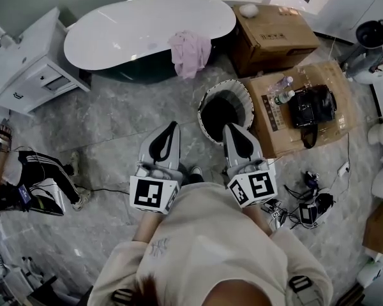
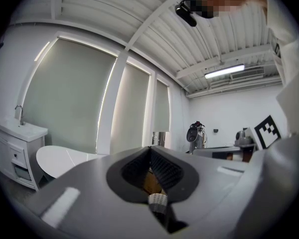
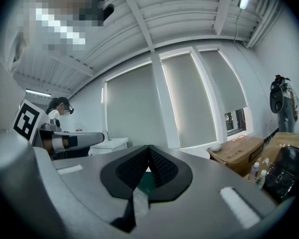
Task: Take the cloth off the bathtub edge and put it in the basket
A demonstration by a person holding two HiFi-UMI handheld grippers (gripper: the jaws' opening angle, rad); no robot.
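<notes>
A pink cloth (image 1: 189, 51) hangs over the near rim of the white bathtub (image 1: 134, 27). The round white basket (image 1: 225, 107), dark inside, stands on the floor in front of the tub, to the right. My left gripper (image 1: 173, 124) and right gripper (image 1: 230, 127) are held side by side above the floor, well short of the cloth, the right one's tip just over the basket's near rim. Both are shut and hold nothing. In the left gripper view the jaws (image 2: 150, 148) meet at their tips, with the tub (image 2: 60, 158) beyond. The right gripper (image 3: 149, 147) view also shows its jaws closed.
Two cardboard boxes (image 1: 271, 34) stand right of the tub and basket; the nearer one (image 1: 329, 123) carries a black bag (image 1: 311, 106) and bottles (image 1: 282, 91). A white cabinet (image 1: 25, 65) is at the left. A person (image 1: 32, 177) is on the floor at left. Cables (image 1: 309, 203) lie at right.
</notes>
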